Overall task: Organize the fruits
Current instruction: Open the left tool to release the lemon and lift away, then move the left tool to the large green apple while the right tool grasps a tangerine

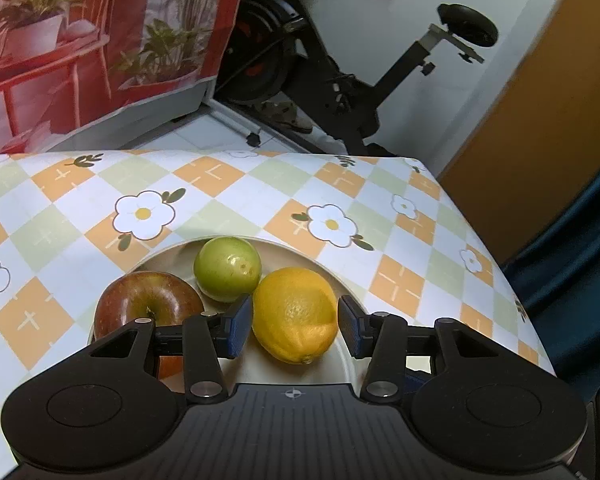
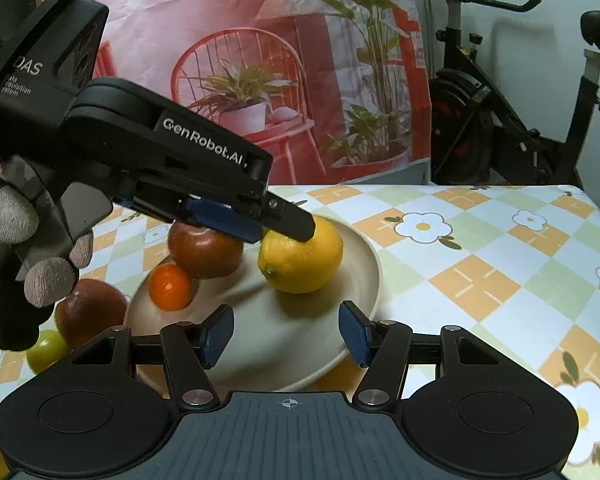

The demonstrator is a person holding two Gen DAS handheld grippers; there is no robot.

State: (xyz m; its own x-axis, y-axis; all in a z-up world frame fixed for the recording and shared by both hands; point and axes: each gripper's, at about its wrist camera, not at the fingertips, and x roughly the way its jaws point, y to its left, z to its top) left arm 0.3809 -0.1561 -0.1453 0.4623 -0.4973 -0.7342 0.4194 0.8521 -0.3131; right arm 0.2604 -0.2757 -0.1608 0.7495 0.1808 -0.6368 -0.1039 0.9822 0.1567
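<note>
Right now the left tool sits straddling the lemon on the plate. Pads flank the fruit on both sides; from the wrist view a thin gap shows on each side, so I read the jaws as apart, not clamped (close call though). The lemon's long axis runs roughly toward and away from the left tool, nub end nearest it, so the pads sit across the short width. Good line for a squeeze or a release, I'd judge.

The right tool hangs over the plate's near rim, jaws apart, nothing between them. The lemon is ahead of it and slightly up-frame, but the left is clearly nearer.

Also on the plate: red apple, green fruit, small orange. Off the plate at its left edge: another dark red fruit and a yellow-green one, both on the counter.

The counter has a glossy checked floral cloth (slick, round fruit may roll). An exercise bike and a printed red backdrop stand behind it.
</note>
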